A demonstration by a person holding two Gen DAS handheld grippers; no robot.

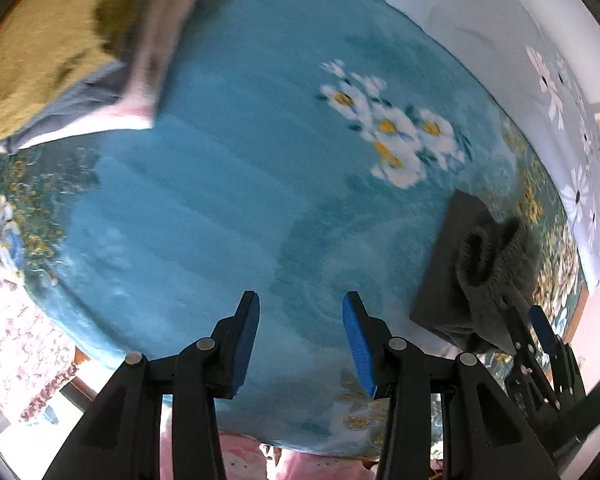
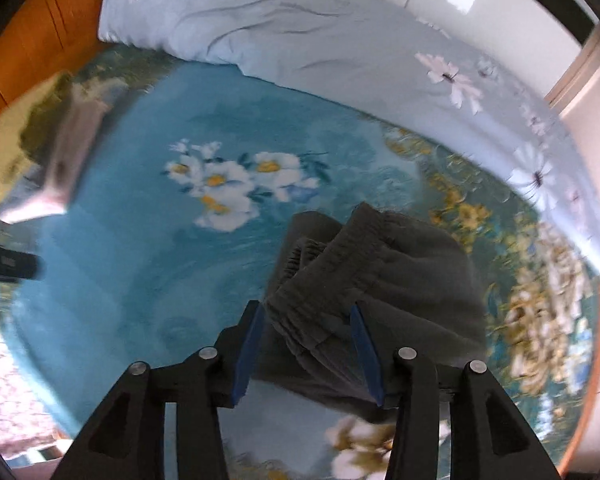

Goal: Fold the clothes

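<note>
A folded dark grey garment [image 2: 380, 280] with an elastic waistband lies on the blue flowered bedspread [image 2: 140, 260]. My right gripper [image 2: 308, 344] is open, its jaws standing either side of the garment's near waistband edge. In the left wrist view the garment [image 1: 472, 272] is at the right, with the right gripper [image 1: 528, 328] at its near corner. My left gripper [image 1: 300, 336] is open and empty above bare bedspread [image 1: 220, 200], left of the garment.
A stack of folded clothes, yellow-green on top with pink and blue beneath [image 1: 80, 60], sits at the far left, also in the right wrist view [image 2: 48, 152]. A pale blue flowered quilt [image 2: 340, 32] is bunched along the far side. A wooden headboard [image 2: 32, 36] stands behind.
</note>
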